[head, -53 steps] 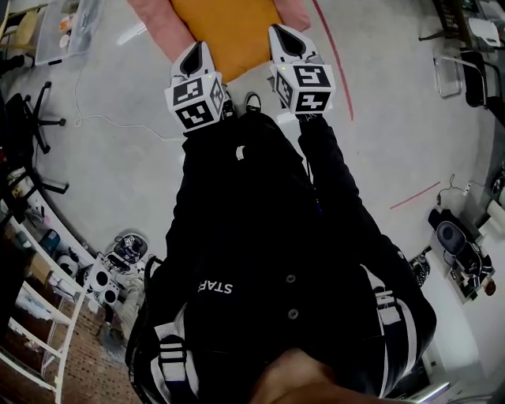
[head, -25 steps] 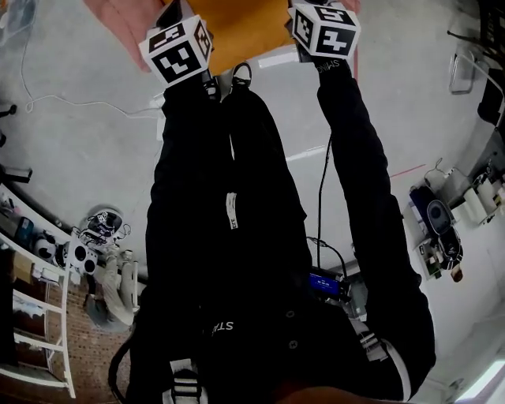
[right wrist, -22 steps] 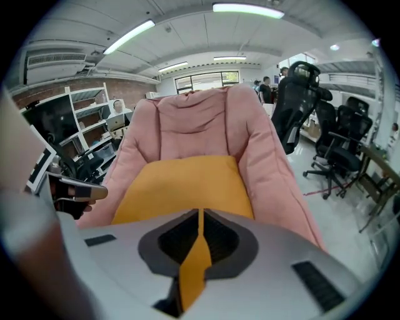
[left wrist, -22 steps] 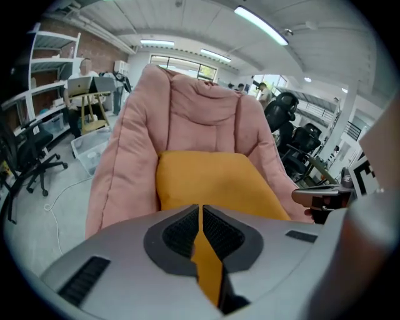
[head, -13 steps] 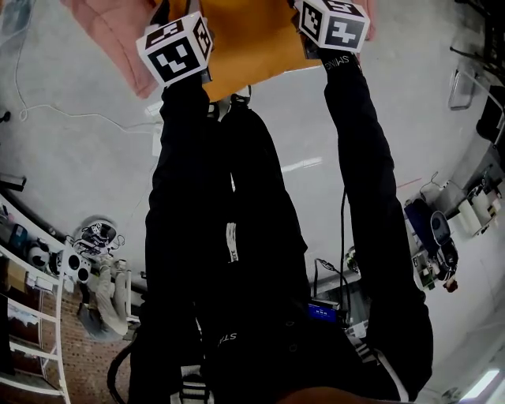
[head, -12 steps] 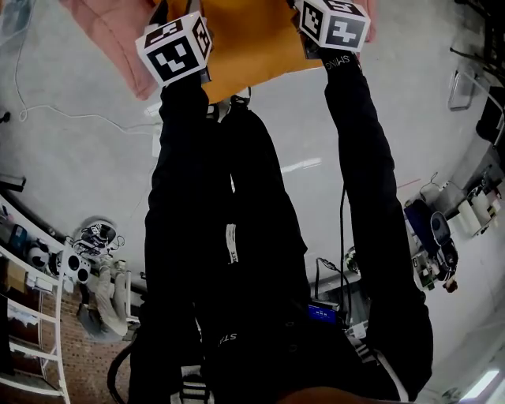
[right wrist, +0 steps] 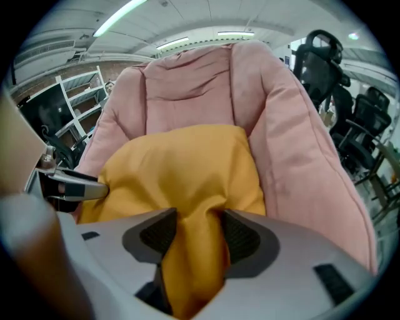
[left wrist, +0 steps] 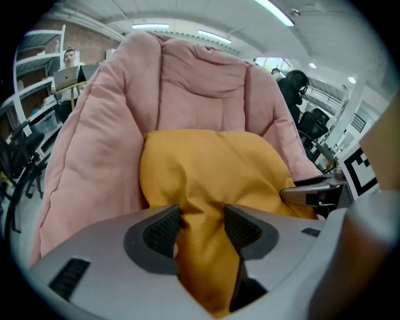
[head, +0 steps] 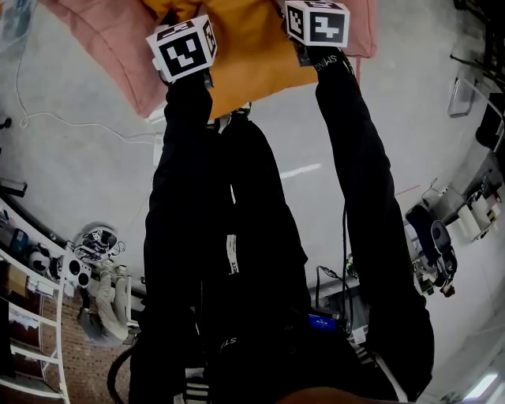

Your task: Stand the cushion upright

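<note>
The orange cushion [head: 245, 55] leans against the back of a pink padded lounger [head: 102, 47], its near edge toward me. In the left gripper view a fold of the cushion [left wrist: 212, 169] lies between the jaws of my left gripper [left wrist: 201, 228], which are opening, with a small gap at the left pad. In the right gripper view my right gripper [right wrist: 197, 234] stands wide, with a loose fold of the cushion [right wrist: 181, 169] between its pads. Only the marker cubes, left [head: 183, 49] and right [head: 317, 22], show in the head view.
The lounger's tall back and side wings [left wrist: 194, 94] surround the cushion. On the grey floor a white cable [head: 71, 122] runs at the left. Shelving [head: 31, 316] stands at the lower left, office chairs [right wrist: 337, 94] to the right, and a person [left wrist: 69, 69] sits with a laptop.
Both hands have come down with the cushion onto the lounger, and more of the pink seat now shows in the head view.
</note>
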The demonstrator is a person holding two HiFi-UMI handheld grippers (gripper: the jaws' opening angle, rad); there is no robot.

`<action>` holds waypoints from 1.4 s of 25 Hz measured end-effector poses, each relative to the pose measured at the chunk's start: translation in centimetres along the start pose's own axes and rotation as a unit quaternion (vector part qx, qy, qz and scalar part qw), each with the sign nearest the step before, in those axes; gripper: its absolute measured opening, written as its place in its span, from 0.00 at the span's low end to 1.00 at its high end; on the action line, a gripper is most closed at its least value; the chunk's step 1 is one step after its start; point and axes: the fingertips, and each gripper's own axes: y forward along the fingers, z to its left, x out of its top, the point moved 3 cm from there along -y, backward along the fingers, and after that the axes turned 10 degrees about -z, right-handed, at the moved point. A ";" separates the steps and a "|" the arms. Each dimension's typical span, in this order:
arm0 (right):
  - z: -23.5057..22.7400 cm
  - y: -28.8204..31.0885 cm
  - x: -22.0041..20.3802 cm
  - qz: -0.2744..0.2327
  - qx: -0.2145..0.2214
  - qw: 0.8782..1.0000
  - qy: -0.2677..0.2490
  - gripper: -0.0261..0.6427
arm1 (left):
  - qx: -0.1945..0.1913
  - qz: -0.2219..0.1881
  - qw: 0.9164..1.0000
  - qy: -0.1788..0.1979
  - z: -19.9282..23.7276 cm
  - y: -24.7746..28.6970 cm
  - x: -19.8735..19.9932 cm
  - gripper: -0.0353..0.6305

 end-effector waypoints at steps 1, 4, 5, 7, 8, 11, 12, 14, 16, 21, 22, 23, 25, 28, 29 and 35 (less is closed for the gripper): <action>0.3 0.3 -0.1 0.004 -0.001 1.000 -0.005 0.39 | 0.003 0.000 1.000 0.006 0.0 0.1 0.0 0.38; 1.0 0.6 0.0 0.001 -0.008 1.000 -0.011 0.28 | 0.013 -0.003 1.000 0.018 0.0 0.0 0.2 0.29; 1.2 0.5 0.1 -0.003 -0.013 1.000 -0.010 0.23 | 0.015 -0.006 1.000 0.019 0.0 -0.1 0.3 0.26; 1.4 0.1 0.2 -0.013 -0.022 1.000 -0.008 0.12 | 0.020 -0.014 1.000 0.019 0.0 -0.5 0.5 0.19; 1.6 -0.2 0.3 -0.020 -0.026 0.999 -0.007 0.09 | 0.023 -0.019 0.999 0.019 0.0 -0.8 0.7 0.15; 1.9 -1.5 0.8 -0.041 -0.035 0.999 -0.002 0.07 | 0.030 -0.036 0.999 0.021 -0.3 -1.9 1.0 0.08; 2.0 -2.1 1.0 -0.049 -0.037 0.998 0.001 0.07 | 0.030 -0.042 0.998 0.021 -0.4 -2.4 1.2 0.07; 2.2 -3.4 1.2 -0.066 -0.041 0.997 0.005 0.07 | 0.031 -0.052 0.998 0.025 -0.8 -3.6 1.3 0.07; 2.4 -4.9 1.4 -0.081 -0.046 0.996 0.009 0.07 | 0.032 -0.063 0.997 0.032 -1.3 -5.1 1.5 0.06; 2.7 -9.4 2.8 -0.117 -0.052 0.992 0.017 0.07 | 0.040 -0.097 0.994 0.035 -2.9 -9.1 3.1 0.06; 3.0 -10.4 3.2 -0.123 -0.052 0.991 0.020 0.07 | 0.042 -0.103 0.993 0.039 -3.1 -10.2 3.7 0.06; 3.2 -11.6 3.8 -0.128 -0.053 0.990 0.024 0.07 | 0.044 -0.108 0.992 0.042 -3.4 -11.3 4.3 0.06; 3.6 -13.7 5.2 -0.141 -0.053 0.988 0.028 0.07 | 0.049 -0.119 0.991 0.047 -4.0 -13.3 5.7 0.06; 3.6 -16.4 7.9 -0.157 -0.050 0.986 0.038 0.07 | 0.055 -0.131 0.989 0.048 -5.0 -15.3 8.2 0.06; 3.5 -17.2 8.8 -0.162 -0.049 0.985 0.041 0.07 | 0.057 -0.133 0.988 0.047 -5.3 -15.9 9.1 0.06; 3.3 -21.0 13.3 -0.193 -0.046 0.979 0.048 0.07 | 0.062 -0.164 0.983 0.056 -7.0 -19.7 13.9 0.06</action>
